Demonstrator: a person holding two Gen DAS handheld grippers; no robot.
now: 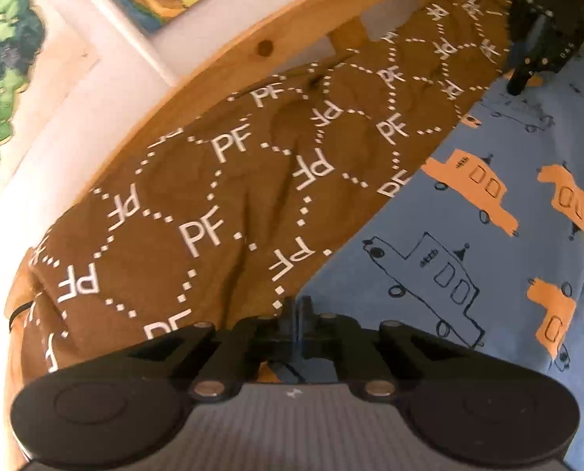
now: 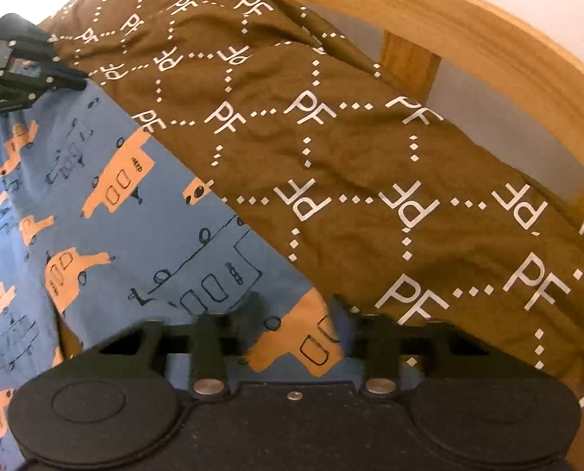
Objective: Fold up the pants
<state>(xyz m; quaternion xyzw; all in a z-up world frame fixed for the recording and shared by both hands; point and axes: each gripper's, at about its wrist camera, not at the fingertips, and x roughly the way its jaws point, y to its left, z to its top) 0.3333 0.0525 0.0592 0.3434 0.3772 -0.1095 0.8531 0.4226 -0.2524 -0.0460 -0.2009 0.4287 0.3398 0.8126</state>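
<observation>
Blue pants printed with orange and outlined cars lie flat on a brown bedspread marked "PF". My left gripper has its fingers pressed together on the pants' edge where blue meets brown. In the right wrist view, my right gripper is shut on a bunched fold of the pants, with an orange car print caught between its fingers. Each gripper shows in the other's view, at the far end of the same pants edge: the right gripper and the left gripper.
A wooden bed rail curves along the far side of the bedspread, with a post under it. A white wall with colourful posters lies beyond. The bedspread is wrinkled beside the pants.
</observation>
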